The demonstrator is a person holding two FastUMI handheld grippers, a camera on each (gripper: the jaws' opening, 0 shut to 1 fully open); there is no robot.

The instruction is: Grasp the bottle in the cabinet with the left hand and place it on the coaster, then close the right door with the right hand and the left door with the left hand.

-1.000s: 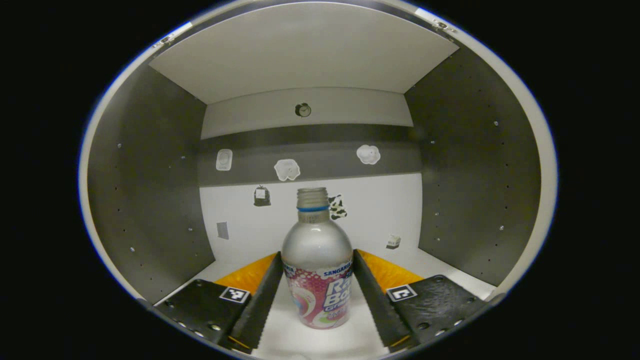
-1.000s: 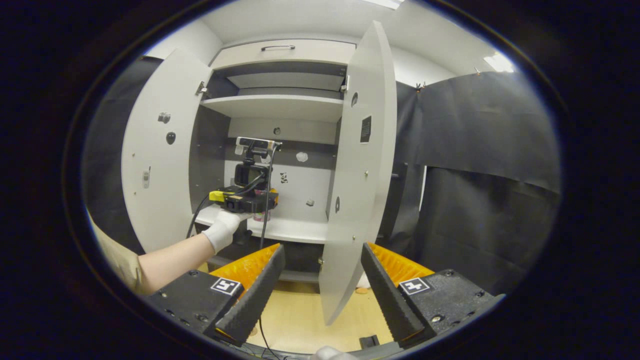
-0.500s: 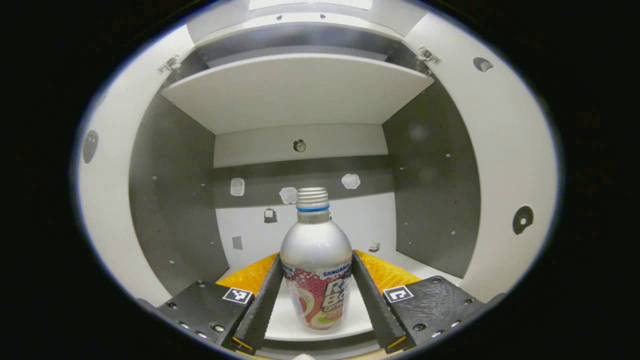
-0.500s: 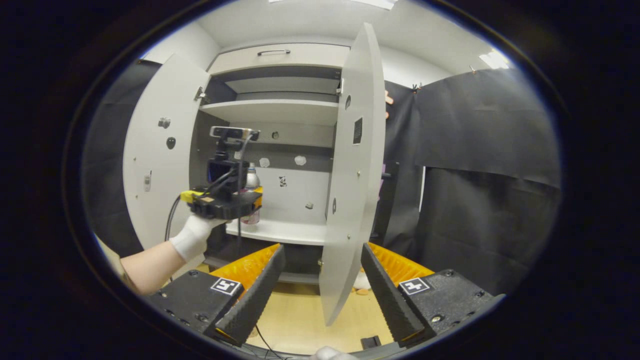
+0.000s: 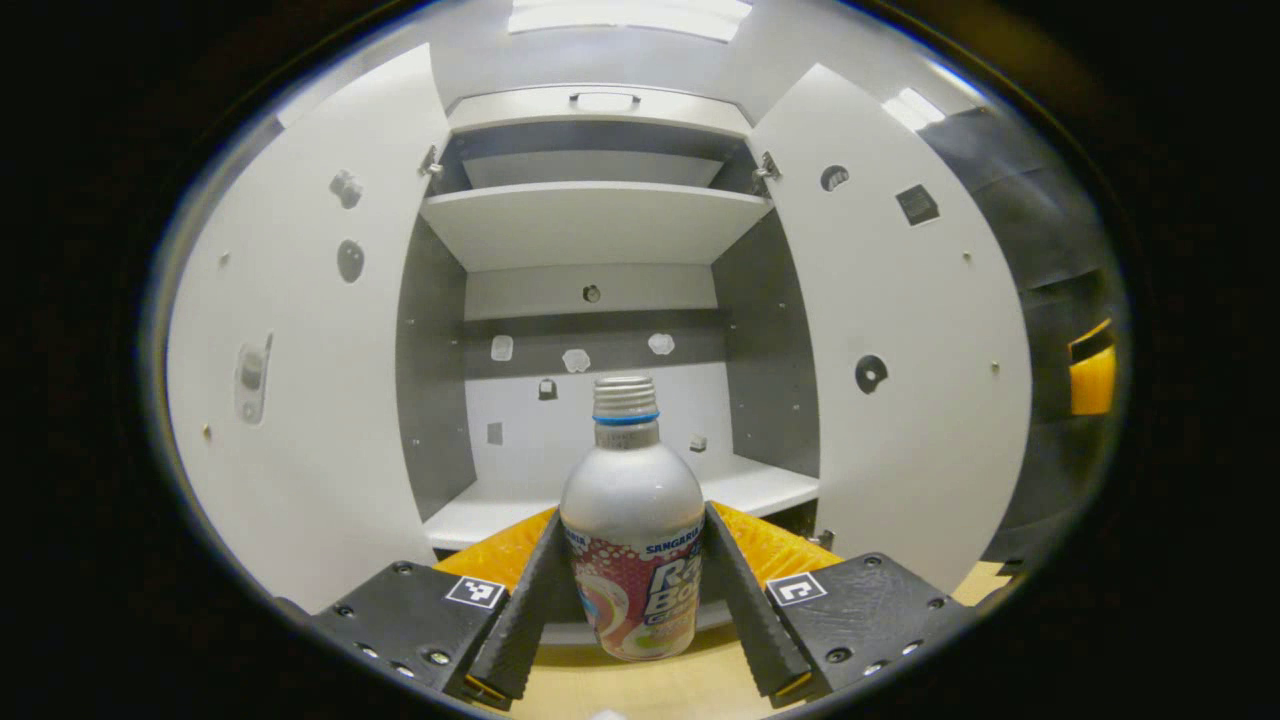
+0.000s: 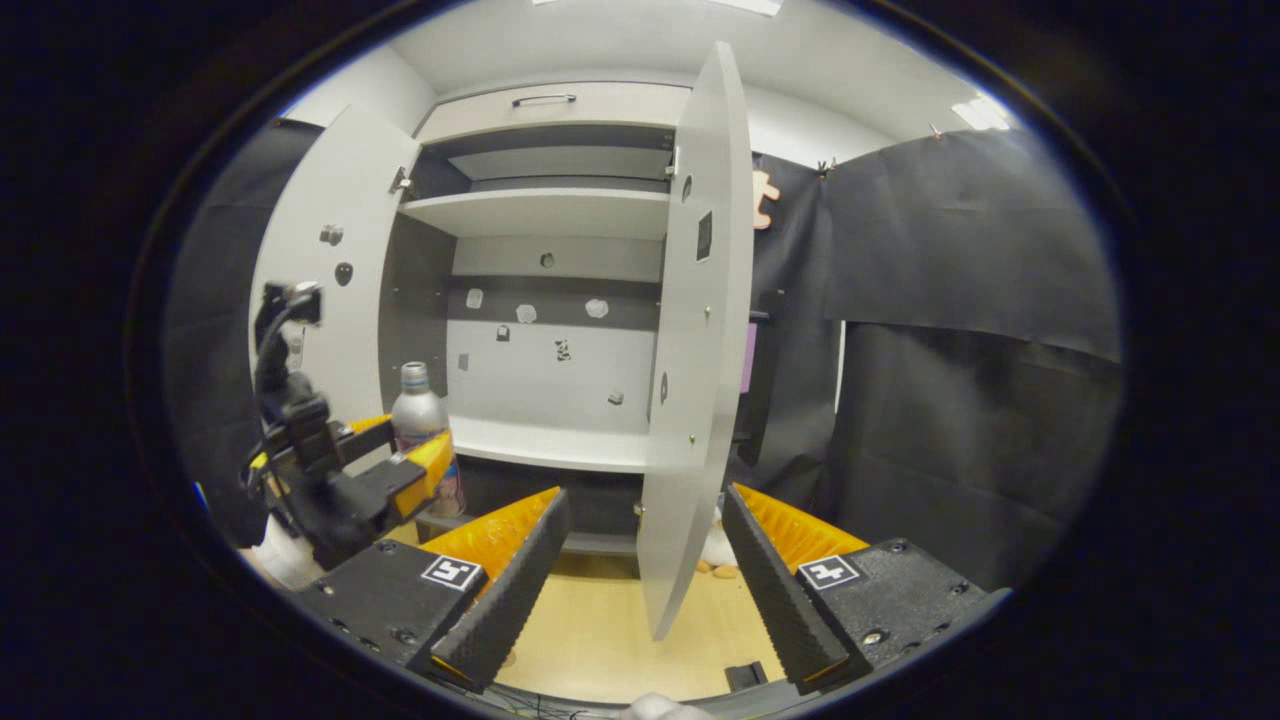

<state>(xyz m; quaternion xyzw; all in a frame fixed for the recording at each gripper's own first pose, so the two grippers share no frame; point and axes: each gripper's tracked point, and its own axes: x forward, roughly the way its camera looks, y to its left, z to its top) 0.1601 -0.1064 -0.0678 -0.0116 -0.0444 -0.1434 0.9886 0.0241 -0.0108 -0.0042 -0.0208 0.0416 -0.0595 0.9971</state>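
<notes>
Gripping the bottle upright between both fingers, the left gripper holds it out front of the open cabinet; right gripper spread, empty

Bare cabinet shelf, seemingly

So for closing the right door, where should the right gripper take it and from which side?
Take the right door at its free vertical edge, coming from the front: it stands edge-on between the open fingers of the right gripper, a thin panel with no handle seen.
</notes>
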